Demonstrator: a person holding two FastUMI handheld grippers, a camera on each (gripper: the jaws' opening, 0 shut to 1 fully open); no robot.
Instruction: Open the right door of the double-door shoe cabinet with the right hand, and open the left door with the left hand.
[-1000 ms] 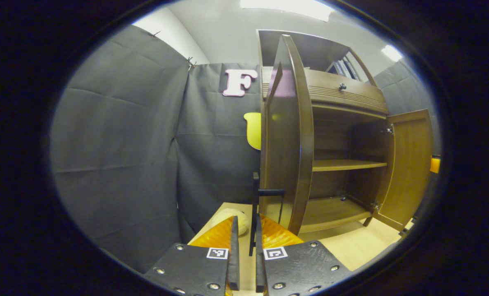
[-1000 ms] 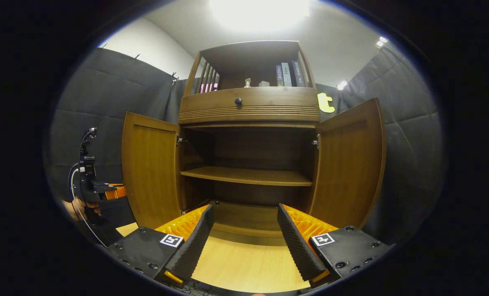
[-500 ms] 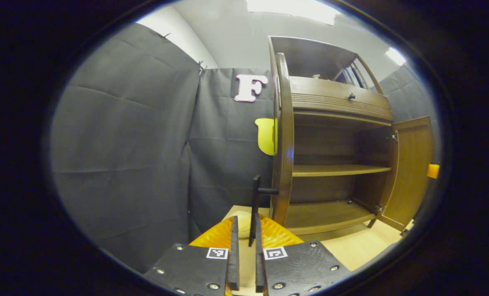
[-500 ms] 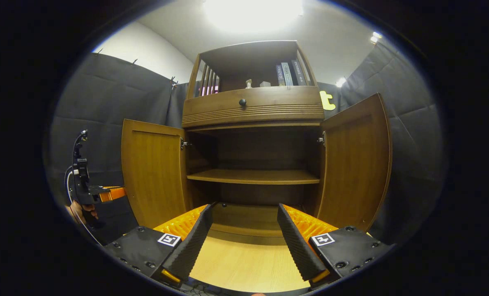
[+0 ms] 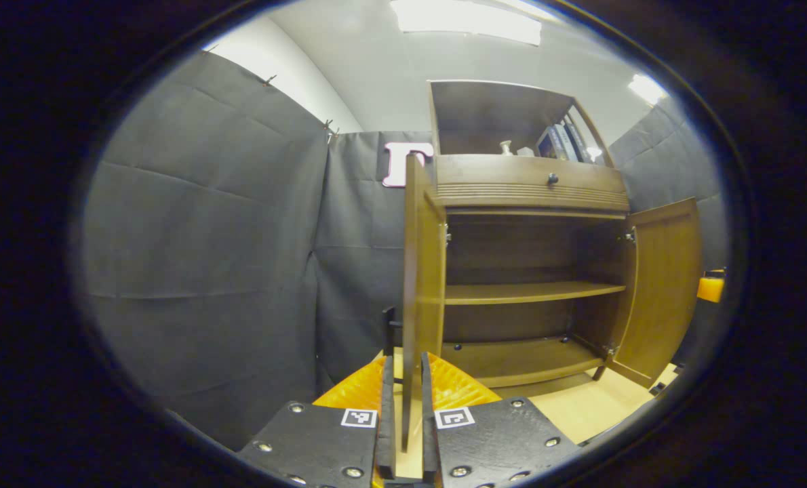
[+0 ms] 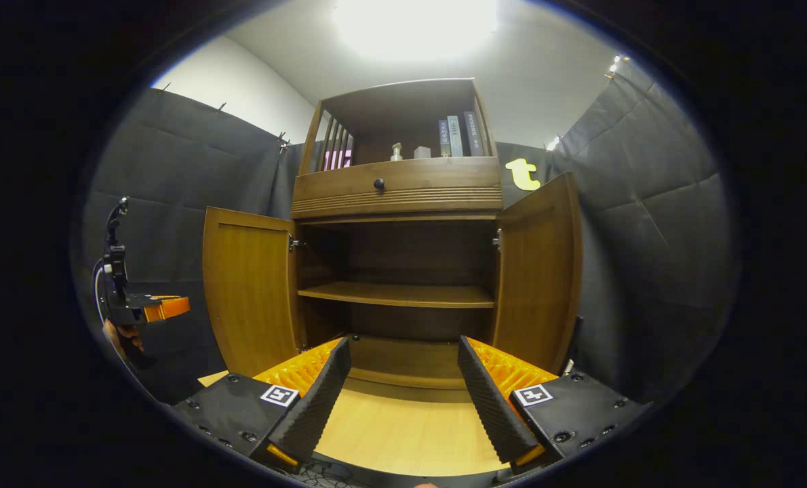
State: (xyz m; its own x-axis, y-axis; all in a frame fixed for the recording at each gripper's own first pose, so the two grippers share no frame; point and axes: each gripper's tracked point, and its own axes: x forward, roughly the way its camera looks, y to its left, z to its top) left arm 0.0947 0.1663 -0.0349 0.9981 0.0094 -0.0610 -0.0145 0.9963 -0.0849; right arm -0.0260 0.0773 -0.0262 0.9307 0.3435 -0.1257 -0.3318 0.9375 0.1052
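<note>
The brown shoe cabinet (image 6: 397, 186) has both doors swung wide. In the left gripper view the left door (image 5: 422, 285) stands nearly edge-on, its black handle (image 5: 389, 318) just left of it. My left gripper (image 5: 403, 362) keeps its fingers a narrow gap apart around the handle's lower end, with the door's edge in line with that gap. The right gripper view shows the left door (image 6: 247, 291), the right door (image 6: 539, 271) and my left gripper (image 6: 183, 305) at the left door's outer side. My right gripper (image 6: 403, 342) is open before the cabinet, holding nothing.
Inside the cabinet a bare middle shelf (image 6: 397, 295) and bottom board show. A drawer with a dark knob (image 6: 379, 184) sits above, with books (image 6: 454, 135) on top. Black cloth walls close in on both sides. A hand (image 6: 120, 335) holds the left gripper. Light wooden floor (image 6: 403, 434) lies in front.
The left door has swung further open with my left gripper pulling back and leftward. The right gripper has drifted back slightly, staying open; the right door stays open.
</note>
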